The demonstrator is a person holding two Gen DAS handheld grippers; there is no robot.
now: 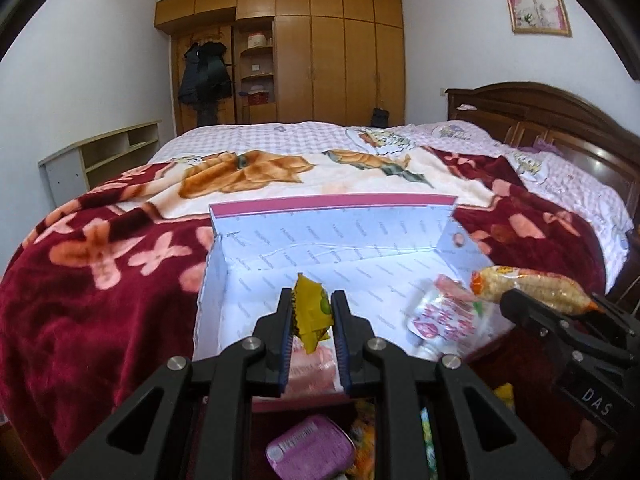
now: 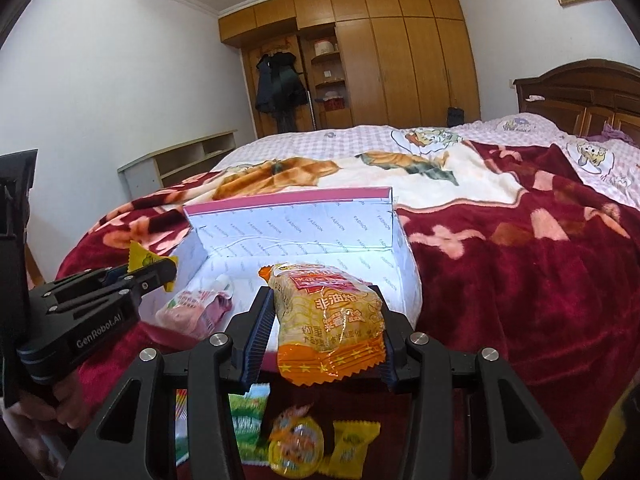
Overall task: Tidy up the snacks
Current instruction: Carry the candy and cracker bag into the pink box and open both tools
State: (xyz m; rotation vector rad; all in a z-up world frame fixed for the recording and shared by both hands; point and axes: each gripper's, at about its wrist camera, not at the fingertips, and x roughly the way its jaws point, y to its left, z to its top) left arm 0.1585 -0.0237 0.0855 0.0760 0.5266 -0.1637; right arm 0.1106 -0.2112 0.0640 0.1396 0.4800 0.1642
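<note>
An open white box (image 1: 320,240) with a pink rim lies on the bed; it also shows in the right wrist view (image 2: 304,232). My left gripper (image 1: 312,308) is shut on a small yellow candy wrapper (image 1: 310,312) above the box's near edge. My right gripper (image 2: 326,312) is shut on an orange noodle-snack packet (image 2: 330,320), also over the box's near edge; the packet shows in the left wrist view (image 1: 528,286). A pink-and-white pouch (image 1: 444,316) lies inside the box, also seen in the right wrist view (image 2: 196,308).
Loose snacks lie on the red blanket (image 1: 80,280) in front of the box: a purple tin (image 1: 312,450), a round jelly cup (image 2: 296,446), a yellow candy (image 2: 352,446) and a green packet (image 2: 248,412). A pink packet (image 1: 312,364) lies under my left gripper.
</note>
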